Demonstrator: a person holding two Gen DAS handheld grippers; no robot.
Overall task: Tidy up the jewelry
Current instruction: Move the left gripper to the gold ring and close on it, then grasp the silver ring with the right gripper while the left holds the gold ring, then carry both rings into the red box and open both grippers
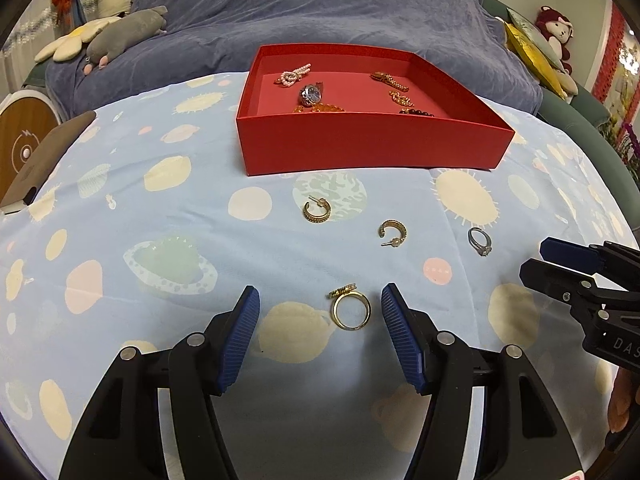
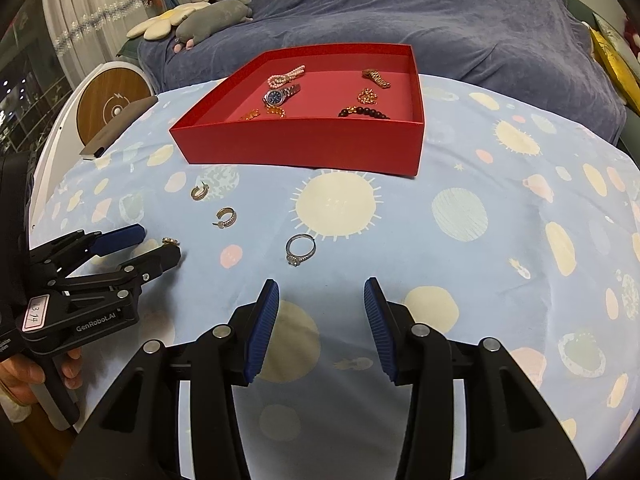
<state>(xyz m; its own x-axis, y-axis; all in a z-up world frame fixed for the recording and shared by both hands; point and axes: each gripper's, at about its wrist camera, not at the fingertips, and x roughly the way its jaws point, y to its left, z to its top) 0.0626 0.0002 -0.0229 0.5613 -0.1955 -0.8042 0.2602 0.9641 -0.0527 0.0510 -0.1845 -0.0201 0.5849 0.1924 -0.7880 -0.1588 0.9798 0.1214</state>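
A gold ring lies on the blue patterned cloth between the blue pads of my left gripper, which is open and does not touch it. Two gold hoop earrings and a silver stone ring lie beyond it. My right gripper is open just short of the silver ring, with nothing between its fingers. The red box further back holds a watch, bracelets and chains. In the right wrist view the left gripper hides most of the gold ring.
A dark flat case lies at the cloth's left edge, beside a round wood-faced device. A purple-blue blanket and plush toys are heaped behind the box. A hand holds the left gripper.
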